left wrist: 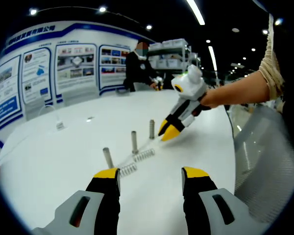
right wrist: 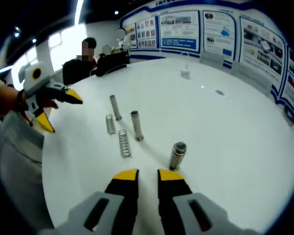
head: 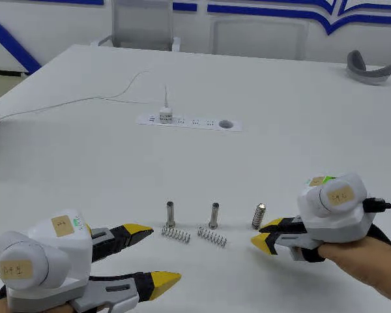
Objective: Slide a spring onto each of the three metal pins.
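Three metal pins stand in a row on the white table point(head: 85, 156). The left pin point(head: 171, 213) and middle pin point(head: 214, 215) are bare. The right pin point(head: 259, 216) wears a spring point(right wrist: 177, 155). Two loose springs point(head: 176, 233) point(head: 212, 237) lie flat just in front of the bare pins. My right gripper point(head: 266, 235) hovers close to the sprung pin, jaws narrowly open and holding nothing. My left gripper point(head: 153, 255) is at the near left, wide open and empty, pointing toward the left pin point(left wrist: 108, 157) and the nearer loose spring point(left wrist: 128, 169).
A white power strip point(head: 189, 121) with a plug point(head: 165, 116) and a thin cable lies mid-table. A grey curved object point(head: 368, 68) rests at the far right. A chair point(head: 143, 23) stands behind the table. A person point(left wrist: 139, 66) stands in the background.
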{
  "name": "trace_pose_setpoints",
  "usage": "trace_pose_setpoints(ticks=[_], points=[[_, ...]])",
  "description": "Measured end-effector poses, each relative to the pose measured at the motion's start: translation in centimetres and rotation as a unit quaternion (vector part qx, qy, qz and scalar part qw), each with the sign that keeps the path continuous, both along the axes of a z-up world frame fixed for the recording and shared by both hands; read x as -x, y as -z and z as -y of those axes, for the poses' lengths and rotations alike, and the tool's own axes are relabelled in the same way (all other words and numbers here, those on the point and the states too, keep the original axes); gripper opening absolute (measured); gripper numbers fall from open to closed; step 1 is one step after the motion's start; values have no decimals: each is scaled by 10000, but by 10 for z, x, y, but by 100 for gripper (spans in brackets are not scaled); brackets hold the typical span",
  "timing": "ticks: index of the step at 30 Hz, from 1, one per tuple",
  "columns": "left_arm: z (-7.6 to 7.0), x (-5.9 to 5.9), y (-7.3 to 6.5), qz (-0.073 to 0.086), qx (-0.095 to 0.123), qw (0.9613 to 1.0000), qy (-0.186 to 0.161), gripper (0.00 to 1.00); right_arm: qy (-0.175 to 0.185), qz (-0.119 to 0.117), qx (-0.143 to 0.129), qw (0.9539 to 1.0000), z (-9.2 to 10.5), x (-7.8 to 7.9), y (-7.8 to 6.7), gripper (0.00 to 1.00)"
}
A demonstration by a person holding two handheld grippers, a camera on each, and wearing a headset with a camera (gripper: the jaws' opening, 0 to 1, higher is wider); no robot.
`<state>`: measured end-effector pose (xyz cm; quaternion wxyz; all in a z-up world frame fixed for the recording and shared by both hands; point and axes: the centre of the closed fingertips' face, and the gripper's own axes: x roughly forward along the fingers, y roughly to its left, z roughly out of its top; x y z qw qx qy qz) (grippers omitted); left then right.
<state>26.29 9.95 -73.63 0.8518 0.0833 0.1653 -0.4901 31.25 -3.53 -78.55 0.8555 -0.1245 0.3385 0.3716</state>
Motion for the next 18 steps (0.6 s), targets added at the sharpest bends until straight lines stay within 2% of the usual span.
trace_pose_setpoints(ticks=[12, 18], points=[[-2, 0, -1, -1, -16, 10000, 5, 51, -494, 18, -38, 9988, -40, -1, -2, 17], [-1, 0, 0, -1, -14, 10000, 14, 50, -647, -42, 12, 9979, -51, -2, 4, 17]])
